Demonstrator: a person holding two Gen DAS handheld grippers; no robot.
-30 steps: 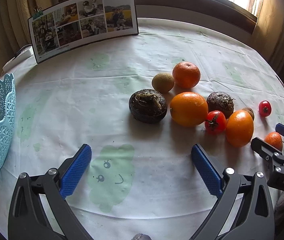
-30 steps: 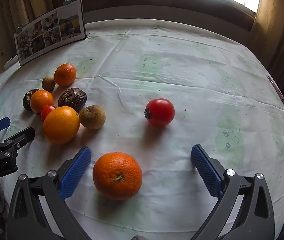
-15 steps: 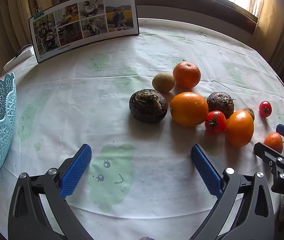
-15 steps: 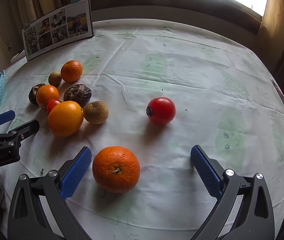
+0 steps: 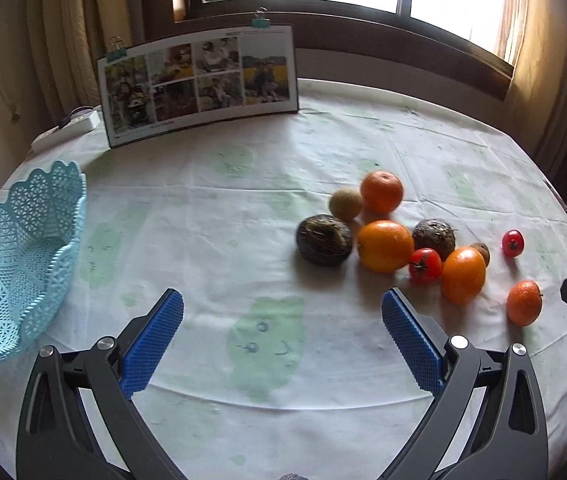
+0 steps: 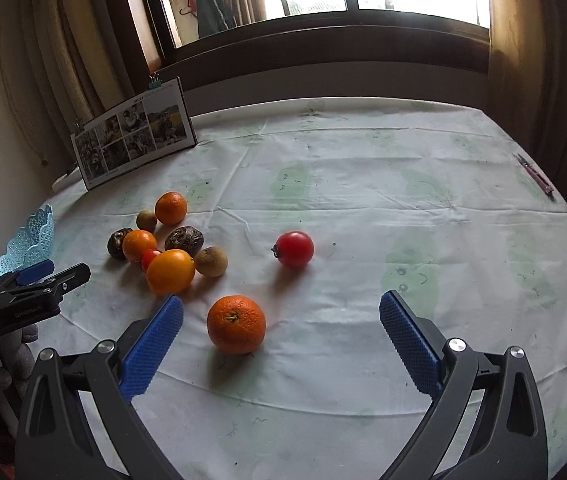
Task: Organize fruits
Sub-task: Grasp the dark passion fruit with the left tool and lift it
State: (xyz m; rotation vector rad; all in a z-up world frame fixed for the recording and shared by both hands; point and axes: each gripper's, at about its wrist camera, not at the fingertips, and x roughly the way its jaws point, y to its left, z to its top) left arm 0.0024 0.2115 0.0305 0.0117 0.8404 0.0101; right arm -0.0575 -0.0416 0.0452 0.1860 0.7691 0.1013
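— Inspector: Your left tongs (image 5: 282,334) stood wide over the cloth (image 5: 243,208), gripping nothing. The basket (image 5: 19,268) lay to their left, with no fruit seen in it; the fruit cluster (image 5: 387,236) sat ahead and to their right.

— Clerk: And the right tongs (image 6: 281,340)?

— Inspector: Yours were wide too, nothing between the pads. An orange (image 6: 236,324) lay just ahead, nearer the left pad (image 6: 151,350), not touching it. A tomato (image 6: 294,249) sat farther ahead, apart from the cluster off to their left.
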